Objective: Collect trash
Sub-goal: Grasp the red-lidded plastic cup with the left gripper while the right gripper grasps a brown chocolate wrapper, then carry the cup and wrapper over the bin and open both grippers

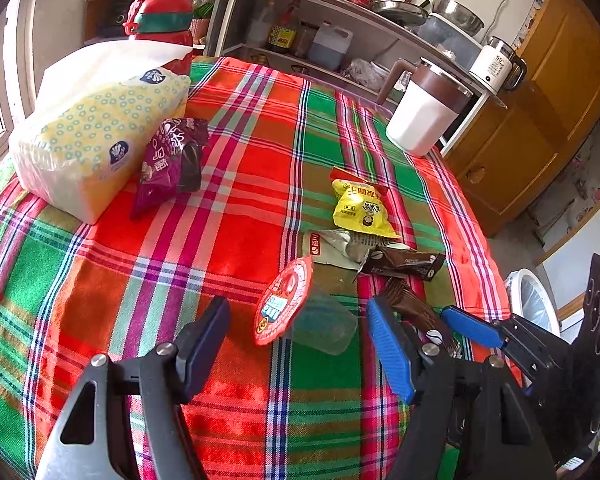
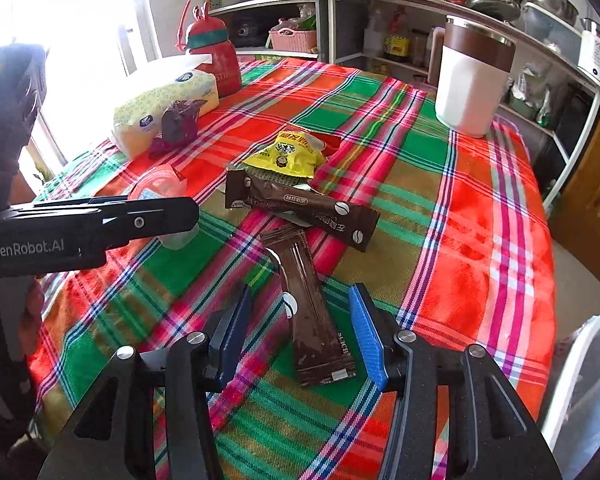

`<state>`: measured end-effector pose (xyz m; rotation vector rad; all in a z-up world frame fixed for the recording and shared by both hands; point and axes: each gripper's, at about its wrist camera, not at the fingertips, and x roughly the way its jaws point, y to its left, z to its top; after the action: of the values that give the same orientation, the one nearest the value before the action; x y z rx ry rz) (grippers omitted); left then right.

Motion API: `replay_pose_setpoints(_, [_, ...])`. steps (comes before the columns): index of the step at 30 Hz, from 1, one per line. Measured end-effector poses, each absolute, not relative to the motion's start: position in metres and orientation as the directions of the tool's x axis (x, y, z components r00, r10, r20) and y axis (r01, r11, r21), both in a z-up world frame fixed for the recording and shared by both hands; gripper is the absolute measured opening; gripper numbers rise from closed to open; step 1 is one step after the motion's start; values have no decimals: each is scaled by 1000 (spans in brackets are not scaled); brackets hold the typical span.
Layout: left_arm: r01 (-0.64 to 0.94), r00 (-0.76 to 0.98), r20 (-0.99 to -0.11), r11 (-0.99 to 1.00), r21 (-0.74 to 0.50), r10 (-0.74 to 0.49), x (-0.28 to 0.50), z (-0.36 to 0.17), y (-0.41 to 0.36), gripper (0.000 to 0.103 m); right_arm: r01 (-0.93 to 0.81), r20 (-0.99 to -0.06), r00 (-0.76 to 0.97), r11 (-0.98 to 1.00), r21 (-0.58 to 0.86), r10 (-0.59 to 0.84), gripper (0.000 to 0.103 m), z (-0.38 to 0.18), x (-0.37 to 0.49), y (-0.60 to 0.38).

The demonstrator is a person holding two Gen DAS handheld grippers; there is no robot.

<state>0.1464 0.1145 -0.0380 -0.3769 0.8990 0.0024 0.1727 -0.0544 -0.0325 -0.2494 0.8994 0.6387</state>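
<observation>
Between the spread fingers of my right claw (image 2: 298, 336) lies a flat brown wrapper (image 2: 314, 312) on the desk (image 2: 480, 240); it may slide or crumple away as I close. My left claw (image 1: 298, 344), also open and holding nothing, brackets a clear cup with a red lid (image 1: 284, 300). Both claws sit close and could collide, knocking trash short of the bin (image 2: 580, 380).

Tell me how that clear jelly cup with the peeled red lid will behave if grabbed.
The cup looks thin and empty, so probably light and easily crushed. It lies on its side, so a push may roll it. Its lid, attached at one edge, will likely flap.
</observation>
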Motion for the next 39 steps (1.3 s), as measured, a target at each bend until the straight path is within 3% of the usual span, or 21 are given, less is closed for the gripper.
replay_pose_setpoints(3, [-176,630,-764,933,-314,-138,148,-39,114,72,-587,-788,467,807,64,402,37,-32,174,-60])
replay_pose_setpoints(10, [-193,626,-773,941,-279,-100,148,-39,113,69,-573,-784,465,815,89,412,24,-31,170,-62])
replay_pose_setpoints(17, [-216,631,-770,931,-295,-97,140,-40,125,57,-560,-773,479,823,97,417,22,-29,163,-64])
replay_pose_setpoints(39, [-154,674,-730,945,-289,-114,118,-23,110,56,-488,-706,523,846,212,478,21,-10,144,-96])
